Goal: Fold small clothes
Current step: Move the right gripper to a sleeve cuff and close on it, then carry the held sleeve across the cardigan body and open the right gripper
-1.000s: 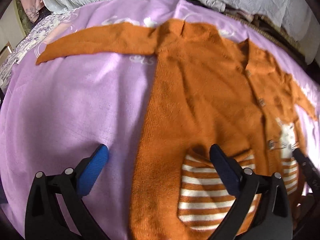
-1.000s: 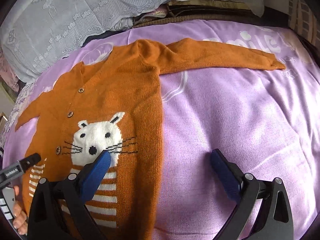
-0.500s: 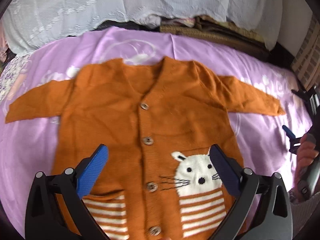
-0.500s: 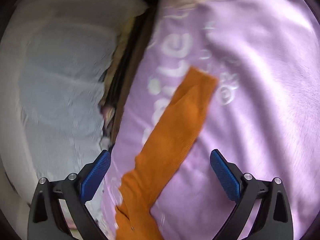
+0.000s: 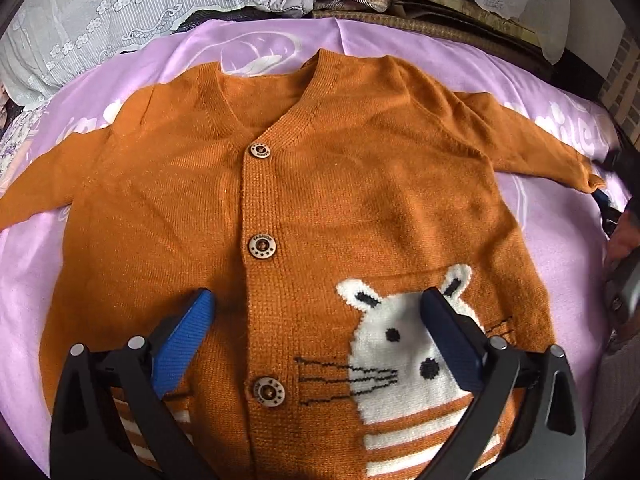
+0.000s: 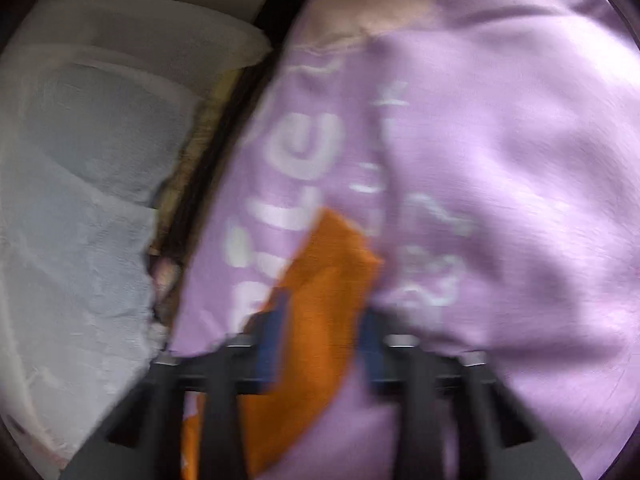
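Observation:
An orange knitted child's cardigan [image 5: 340,184] with wooden buttons and a white cat face lies flat, front up, on a purple sheet [image 5: 560,240], both sleeves spread out. My left gripper [image 5: 316,320] is open and empty, held above the cardigan's lower middle. In the blurred right wrist view, my right gripper [image 6: 324,336] is at the end of the right sleeve [image 6: 324,280], its blue pads [image 6: 272,336] on either side of the cuff and narrowed. I cannot tell whether they grip it. The right gripper also shows at the left wrist view's right edge [image 5: 612,184].
White lace-covered pillows [image 5: 120,12] and dark bedding lie along the bed's far edge. In the right wrist view a white pillow [image 6: 80,200] sits left of the sheet [image 6: 500,160], with a dark gap between them.
The left gripper has moved closer over the cardigan. The right gripper has come down onto the right sleeve's cuff and its fingers have narrowed around it.

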A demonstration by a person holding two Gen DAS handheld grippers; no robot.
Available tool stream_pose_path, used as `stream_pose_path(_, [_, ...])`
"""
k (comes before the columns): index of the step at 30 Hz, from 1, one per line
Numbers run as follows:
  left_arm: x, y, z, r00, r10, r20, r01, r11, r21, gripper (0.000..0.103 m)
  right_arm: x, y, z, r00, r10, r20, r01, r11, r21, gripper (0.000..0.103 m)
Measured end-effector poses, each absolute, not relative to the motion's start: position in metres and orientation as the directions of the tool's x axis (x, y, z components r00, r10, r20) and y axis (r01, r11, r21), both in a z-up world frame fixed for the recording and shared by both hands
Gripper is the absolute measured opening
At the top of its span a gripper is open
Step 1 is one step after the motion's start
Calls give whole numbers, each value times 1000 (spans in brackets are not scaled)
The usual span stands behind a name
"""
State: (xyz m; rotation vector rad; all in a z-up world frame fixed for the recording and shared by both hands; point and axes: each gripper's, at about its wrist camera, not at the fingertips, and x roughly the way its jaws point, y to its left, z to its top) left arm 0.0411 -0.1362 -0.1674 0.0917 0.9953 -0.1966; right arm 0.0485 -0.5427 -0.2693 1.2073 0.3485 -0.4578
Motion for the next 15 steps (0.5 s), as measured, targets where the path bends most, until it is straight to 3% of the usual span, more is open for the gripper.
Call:
stream_pose_path(3, [36,-131,-167,527,-134,-839,215,976,-21,99,43,-556,-281,907,-90,-412,422,181,888,5])
stream_pose_path(6, [32,-126,-164,519,-154,-841,225,974,-40,99,40,-554,-276,909,-96,-405,416,203,886,6])
stream_pose_path(10, [39,-121,-154,495,-137,-858,223,975,-27,99,34,-549,-251,940,-102,-326,341,263,902,6])
stream_pose_path(12, [49,-122,-143,498,-121,-859,208,978,-17,99,36,-547,-245,932,-114,-344,362,301,882,6])
stream_pose_path(15, [66,-136,-122,518,-104,-849,216,976,13,99,45,-554,-279,887,-74,-456,462,185,867,4])
